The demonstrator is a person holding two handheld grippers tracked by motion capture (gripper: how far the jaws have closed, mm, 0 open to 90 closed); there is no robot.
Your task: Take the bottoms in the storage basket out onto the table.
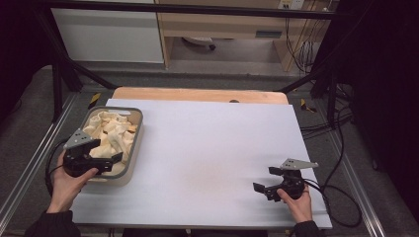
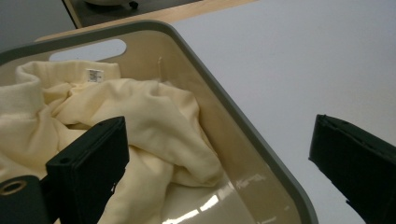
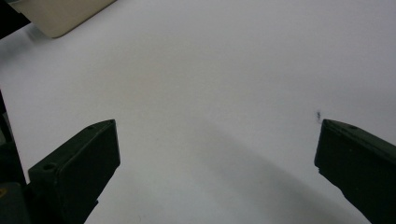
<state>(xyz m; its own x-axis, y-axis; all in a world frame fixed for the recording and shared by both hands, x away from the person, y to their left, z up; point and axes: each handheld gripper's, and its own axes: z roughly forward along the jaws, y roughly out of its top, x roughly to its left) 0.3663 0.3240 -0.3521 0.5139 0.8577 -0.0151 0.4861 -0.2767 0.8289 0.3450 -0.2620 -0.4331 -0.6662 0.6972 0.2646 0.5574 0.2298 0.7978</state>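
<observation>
Cream cloth (image 2: 154, 121) heaped against bin rim (image 2: 261, 144), left gripper (image 2: 219, 154) agape astride.

Dim, soft overhead light; dark room edges, glare inside the basket (image 2: 205, 205), slightly blurred frames.

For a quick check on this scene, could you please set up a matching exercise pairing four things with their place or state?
Things:
1. cloth
2. bin
3. left gripper
4. right gripper

Places or states:
A. open above the bare white sheet, near the table's front right
B. stands on the table's left side, grey rim
C. open over the bin's near end, one jaw above the cloth
D. cream, crumpled inside the bin

Pairs: 1-D, 2-B, 3-C, 4-A
</observation>
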